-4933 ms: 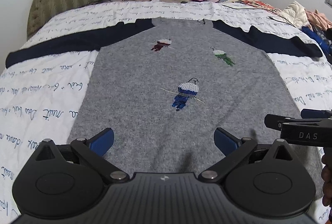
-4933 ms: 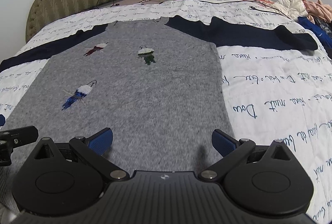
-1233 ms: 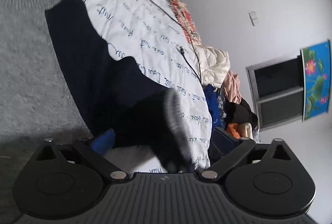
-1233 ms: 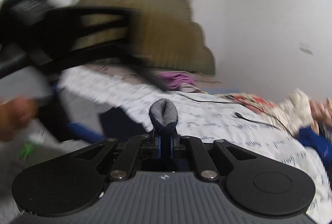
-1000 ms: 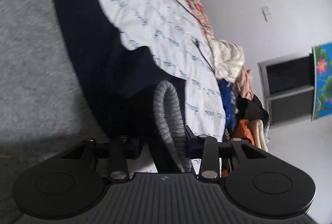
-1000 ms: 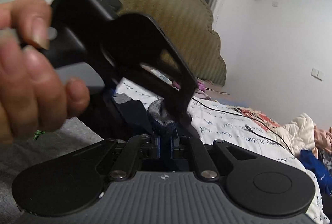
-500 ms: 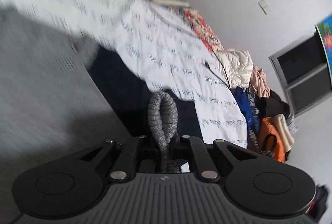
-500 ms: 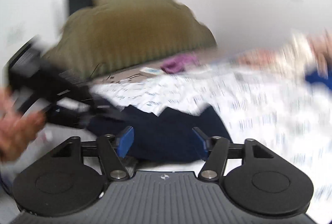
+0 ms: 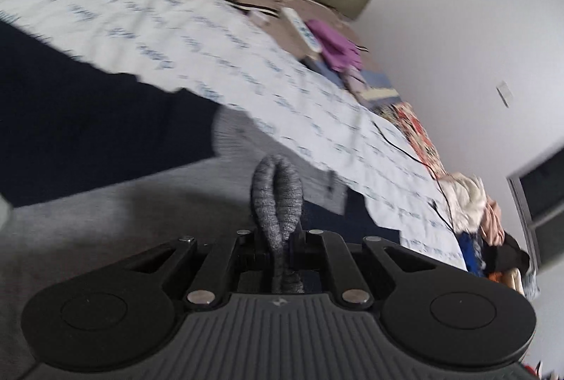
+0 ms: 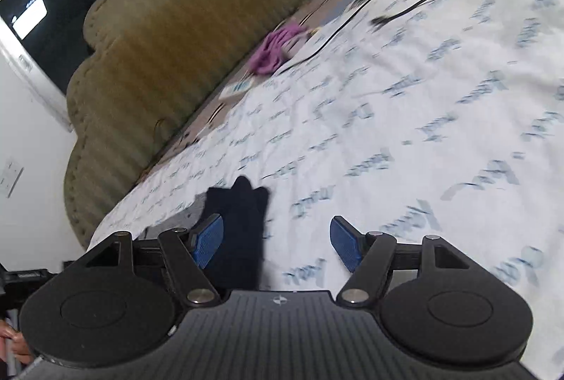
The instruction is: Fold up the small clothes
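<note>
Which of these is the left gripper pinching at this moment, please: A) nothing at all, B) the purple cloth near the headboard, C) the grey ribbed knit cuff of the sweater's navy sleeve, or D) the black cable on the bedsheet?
C: in the left wrist view the left gripper has its fingers closed tight on the grey ribbed knit cuff, which bulges out in a loop between them above the sweater's grey body.

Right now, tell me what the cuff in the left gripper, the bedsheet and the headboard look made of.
Cuff: grey ribbed knit, likely wool or acrylic; visible ribs and flecked yarn, pinched in the left gripper.
Bedsheet: thin matte woven fabric, probably cotton, white with blue script print.
Headboard: padded olive fabric with a wavy quilted texture.
</note>
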Demonstrator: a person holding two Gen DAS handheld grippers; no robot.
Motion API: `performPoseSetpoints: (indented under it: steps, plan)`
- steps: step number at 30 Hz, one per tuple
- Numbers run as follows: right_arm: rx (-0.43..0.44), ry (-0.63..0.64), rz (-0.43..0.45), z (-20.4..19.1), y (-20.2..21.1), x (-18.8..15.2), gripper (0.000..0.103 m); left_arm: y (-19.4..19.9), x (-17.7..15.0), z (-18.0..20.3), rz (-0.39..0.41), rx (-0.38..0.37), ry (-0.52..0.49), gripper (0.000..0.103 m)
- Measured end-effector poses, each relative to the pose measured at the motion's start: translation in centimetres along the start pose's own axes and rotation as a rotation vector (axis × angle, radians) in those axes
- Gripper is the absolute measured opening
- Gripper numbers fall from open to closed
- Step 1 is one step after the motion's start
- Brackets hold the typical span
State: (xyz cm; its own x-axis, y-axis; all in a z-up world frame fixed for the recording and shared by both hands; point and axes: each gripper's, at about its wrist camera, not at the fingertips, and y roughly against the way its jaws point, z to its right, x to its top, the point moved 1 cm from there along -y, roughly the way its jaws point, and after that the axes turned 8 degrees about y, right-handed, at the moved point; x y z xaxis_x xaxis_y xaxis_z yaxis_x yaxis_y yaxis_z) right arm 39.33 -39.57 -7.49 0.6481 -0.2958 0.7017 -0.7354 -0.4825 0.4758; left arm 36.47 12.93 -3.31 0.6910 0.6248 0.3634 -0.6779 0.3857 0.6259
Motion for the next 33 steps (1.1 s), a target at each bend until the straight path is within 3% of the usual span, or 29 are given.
performPoseSetpoints:
  steps: [8,19,22,23,26,28,30,33]
  plan:
    - [0.003,0.087,-0.136,-3.5,-6.5,1.1,0.072,0.3,1.5,-2.6,-0.009,0.055,-0.001,0.009]
    - [0.015,0.043,-0.16,-4.3,-9.3,1.4,0.072,2.9,4.3,-5.7,0.021,0.09,0.06,0.009]
    - [0.032,0.037,-0.184,-4.3,-9.8,1.2,0.072,2.2,4.1,-6.7,-0.02,0.105,0.072,0.009]
    - [0.046,0.035,-0.19,-4.5,-10.0,1.2,0.07,1.8,3.8,-6.8,-0.034,0.113,0.063,0.009]
    - [0.06,0.058,-0.199,-5.1,-10.8,1.1,0.048,0.9,3.1,-7.0,-0.059,0.121,0.058,0.009]
    - [0.056,0.074,-0.222,-5.2,-11.5,1.0,0.011,0.5,2.8,-7.2,-0.072,0.121,0.059,0.009]
    - [0.037,0.102,-0.237,-5.2,-11.9,0.9,0.011,0.2,2.5,-7.1,-0.083,0.123,0.052,0.009]
    - [0.024,0.114,-0.19,-4.6,-10.9,2.2,0.007,0.3,2.3,-6.5,-0.078,0.126,0.021,0.009]
